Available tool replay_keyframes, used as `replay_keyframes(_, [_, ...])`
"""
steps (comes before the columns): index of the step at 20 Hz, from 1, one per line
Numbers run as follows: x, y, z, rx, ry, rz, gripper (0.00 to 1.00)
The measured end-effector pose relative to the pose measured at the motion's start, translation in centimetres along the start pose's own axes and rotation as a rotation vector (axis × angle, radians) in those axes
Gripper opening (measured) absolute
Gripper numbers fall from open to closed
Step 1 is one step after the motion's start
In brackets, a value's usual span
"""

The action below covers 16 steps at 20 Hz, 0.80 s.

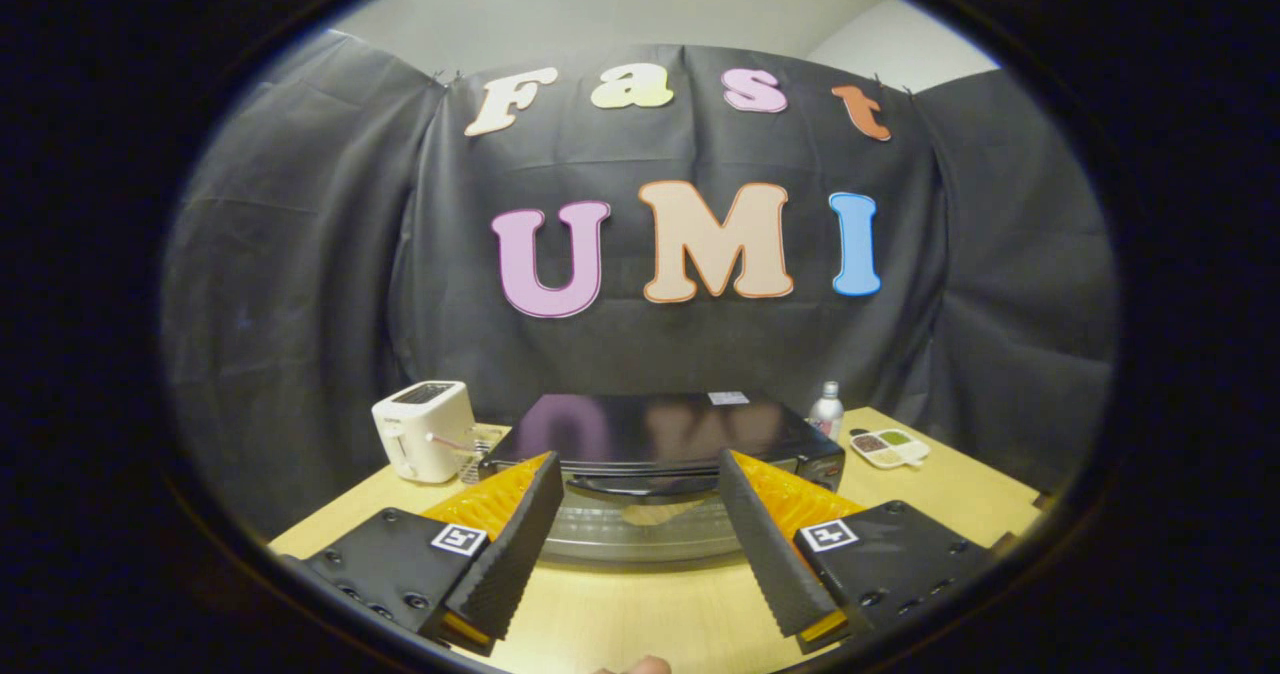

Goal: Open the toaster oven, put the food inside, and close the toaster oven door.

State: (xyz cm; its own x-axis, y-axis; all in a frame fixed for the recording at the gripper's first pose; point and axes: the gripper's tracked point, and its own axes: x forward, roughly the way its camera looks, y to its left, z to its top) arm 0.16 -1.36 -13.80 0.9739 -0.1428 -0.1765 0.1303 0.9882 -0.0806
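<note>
A black toaster oven (660,424) with a glossy top stands on the wooden table (640,604), just ahead of my fingers. Its dark handle (640,484) runs along the top of the glass door (640,534), which looks shut. A pale tan shape (655,512) shows through the glass; I cannot tell what it is. My gripper (638,462) is open, held above the table in front of the door. Its fingertips reach either side of the handle with nothing between them.
A white pop-up toaster (425,429) stands left of the oven, with a small wire rack (480,454) beside it. To the oven's right are a small bottle (826,409) and a divided dish (888,446) of condiments. A person's fingertip (645,665) shows below the fingers.
</note>
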Motion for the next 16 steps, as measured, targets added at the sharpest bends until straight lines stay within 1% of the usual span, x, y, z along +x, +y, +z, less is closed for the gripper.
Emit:
replay_keyframes(1, [0.0, 0.1, 1.0, -0.007, -0.002, -0.007, 0.98])
replay_keyframes(3, [0.1, 1.1, 3.0, 0.001, -0.01, 0.012, 0.98])
replay_keyframes(6, [-0.2, 1.3, 5.8, 0.01, -0.021, 0.006, 0.98])
replay_keyframes(9, [-0.3, 1.7, 7.9, 0.022, -0.03, 0.012, 0.98])
replay_keyframes(13, [-0.7, 2.0, 9.2, 0.059, -0.042, 0.028, 0.98])
replay_keyframes(16, [-0.7, 1.7, 9.2, 0.08, -0.038, 0.026, 0.97])
